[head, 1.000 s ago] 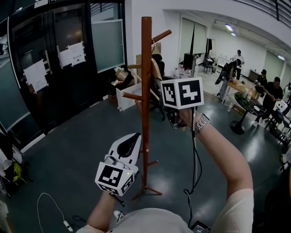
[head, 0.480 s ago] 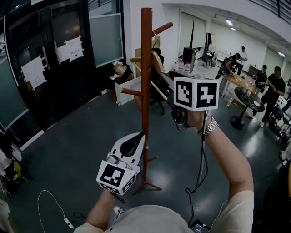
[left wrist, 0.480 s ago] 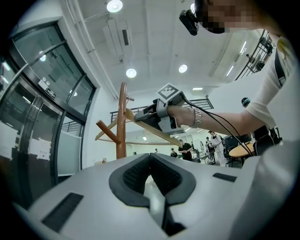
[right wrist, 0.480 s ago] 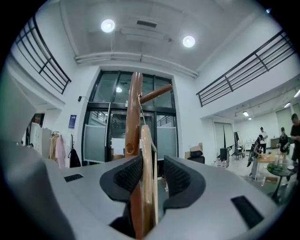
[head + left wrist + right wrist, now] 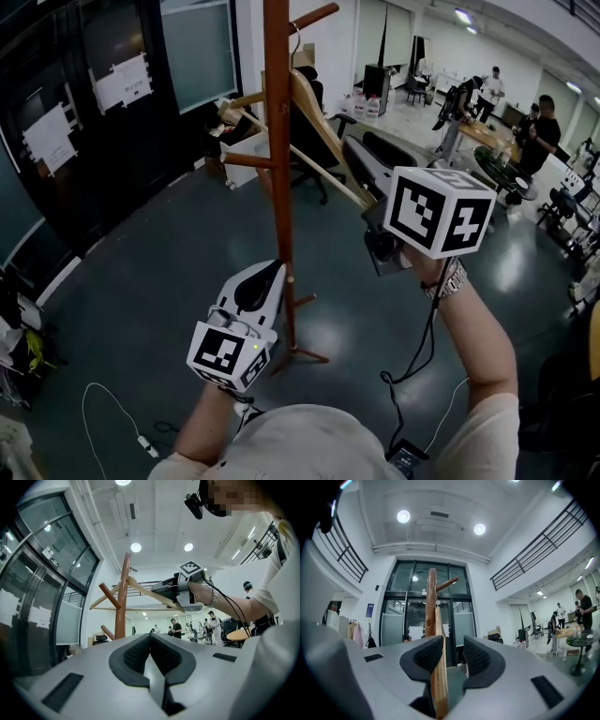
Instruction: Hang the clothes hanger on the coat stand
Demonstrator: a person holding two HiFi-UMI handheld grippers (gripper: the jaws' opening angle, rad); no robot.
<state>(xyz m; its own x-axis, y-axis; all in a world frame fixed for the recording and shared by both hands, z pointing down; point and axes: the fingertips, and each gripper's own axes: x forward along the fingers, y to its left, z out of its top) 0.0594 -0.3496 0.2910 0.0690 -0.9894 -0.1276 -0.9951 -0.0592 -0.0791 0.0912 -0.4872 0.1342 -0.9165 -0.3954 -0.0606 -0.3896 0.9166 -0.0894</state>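
A tall brown wooden coat stand (image 5: 277,141) rises straight ahead, with pegs jutting out at several heights. A pale wooden clothes hanger (image 5: 323,131) slants down from the upper peg toward my right gripper (image 5: 375,225), whose marker cube hides its jaws in the head view. In the right gripper view the hanger's arm (image 5: 439,667) lies between the opening jaws of the right gripper (image 5: 452,656), leaning on the left pad with a gap to the right pad. The post (image 5: 431,597) stands beyond. My left gripper (image 5: 267,272) hangs low beside the post, shut and empty (image 5: 150,644).
Dark glass doors (image 5: 94,103) with paper notices line the left wall. An office chair (image 5: 314,122) and boxes sit behind the stand. People stand by tables (image 5: 497,141) at the far right. A white cable (image 5: 112,417) lies on the floor at the lower left.
The right gripper has drawn back and down to the right of the post. The hanger's slanting arm now shows between the post and that gripper. The left gripper has stayed low.
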